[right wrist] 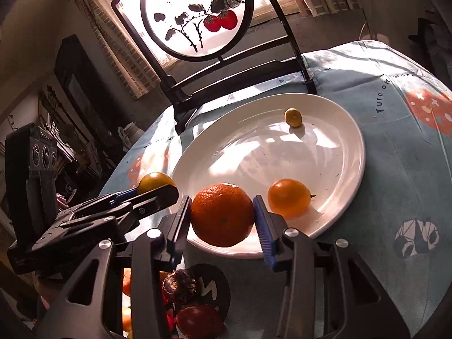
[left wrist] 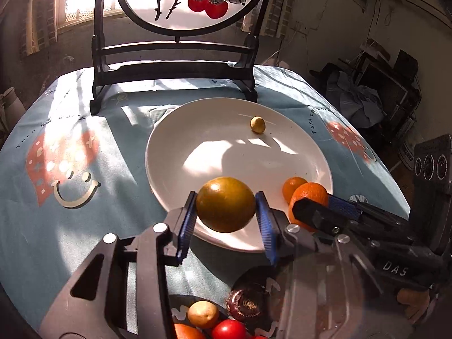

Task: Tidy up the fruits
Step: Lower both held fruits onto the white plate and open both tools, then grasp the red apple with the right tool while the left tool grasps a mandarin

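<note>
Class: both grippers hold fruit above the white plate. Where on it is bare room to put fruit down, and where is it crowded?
Free: the plate's broad middle, between the small yellow fruit near the far rim and the small orange fruit. Crowded: the near rim, where the left gripper, right gripper and that orange fruit cluster.

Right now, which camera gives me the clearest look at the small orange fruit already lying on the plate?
The right wrist view. There the small orange fruit shows whole on the white plate, just right of the right claw. In the left wrist view, the fruit is partly hidden behind the tangerine.
</note>
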